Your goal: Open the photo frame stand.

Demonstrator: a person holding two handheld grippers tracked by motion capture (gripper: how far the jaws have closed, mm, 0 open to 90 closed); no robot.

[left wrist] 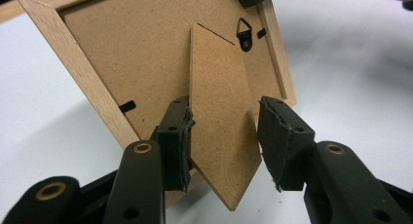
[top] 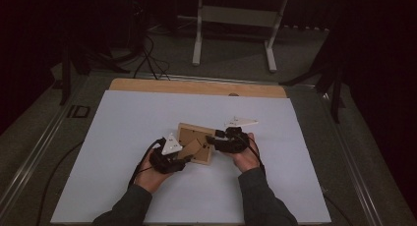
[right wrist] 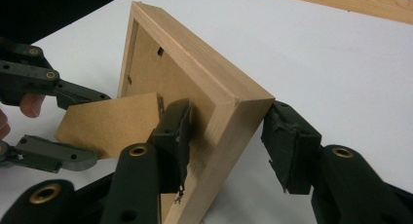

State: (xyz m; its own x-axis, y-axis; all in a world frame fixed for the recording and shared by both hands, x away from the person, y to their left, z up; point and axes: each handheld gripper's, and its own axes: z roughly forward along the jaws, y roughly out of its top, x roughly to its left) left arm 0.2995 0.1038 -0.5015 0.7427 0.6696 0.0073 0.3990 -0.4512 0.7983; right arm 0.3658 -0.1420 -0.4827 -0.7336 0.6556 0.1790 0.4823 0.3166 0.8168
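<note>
I had the picture frame [top: 195, 143] tilted, right fingers [right wrist: 287, 151] loosely astride its corner, left fingers [left wrist: 280, 141] open around the swung-out easel stand [left wrist: 221, 131], frame not yet standing on the table [top: 123, 137].

The picture frame [right wrist: 204, 83] is pale, smooth, matt wood. Its backing board [left wrist: 141, 53] and fold-out stand [left wrist: 221, 131] are brown, matt, slightly fibrous hardboard. A small hanger [left wrist: 244, 33] looks like dark metal. The counter [top: 147, 118] carries a smooth white matt sheet.

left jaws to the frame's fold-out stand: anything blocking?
Nothing visible. The left gripper already straddles the stand: one pad touches its edge, the other sits just off it. The right gripper brackets the picture frame at a corner.
</note>
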